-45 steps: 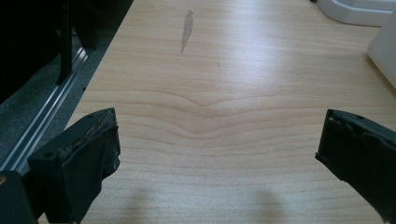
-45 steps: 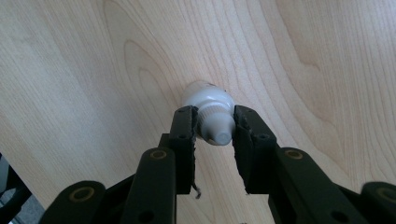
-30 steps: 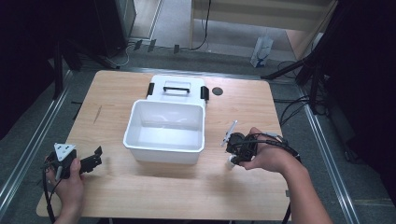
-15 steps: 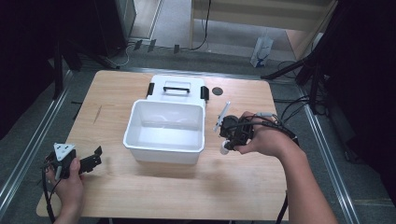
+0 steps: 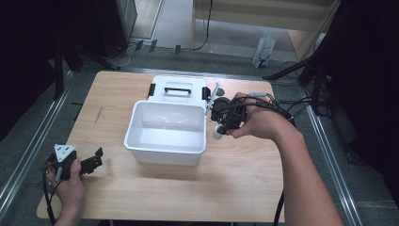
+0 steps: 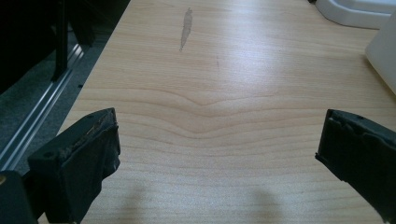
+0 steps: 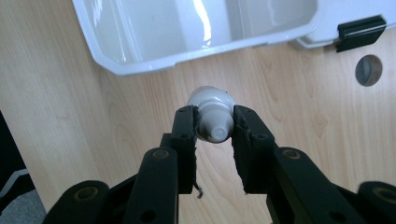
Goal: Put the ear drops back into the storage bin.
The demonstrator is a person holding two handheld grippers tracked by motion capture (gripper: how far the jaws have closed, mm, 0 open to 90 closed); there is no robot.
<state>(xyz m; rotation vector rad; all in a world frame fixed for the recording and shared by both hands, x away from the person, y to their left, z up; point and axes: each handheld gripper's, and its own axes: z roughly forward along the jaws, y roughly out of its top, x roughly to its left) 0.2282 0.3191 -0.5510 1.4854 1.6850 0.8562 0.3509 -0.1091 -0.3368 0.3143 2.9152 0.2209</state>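
My right gripper (image 5: 219,127) is shut on a small white bottle (image 7: 211,120) with a ribbed cap, held just above the table. It hovers close to the right wall of an open white bin (image 5: 141,141), whose inside looks empty. In the right gripper view the bin's rim (image 7: 140,65) lies just beyond the bottle. My left gripper (image 5: 96,160) rests at the table's near-left corner, open, with nothing between its wide-apart jaws (image 6: 219,149).
The bin's white lid (image 5: 178,81) with a black handle and black latches (image 7: 357,31) lies flat behind the bin. A round hole (image 7: 368,70) sits in the tabletop near the lid. Cables (image 5: 291,106) trail off the table's right side.
My right gripper has carried the white bottle leftwards and farther back, from the table's right side up to the bin's right wall. The left gripper has stayed put.
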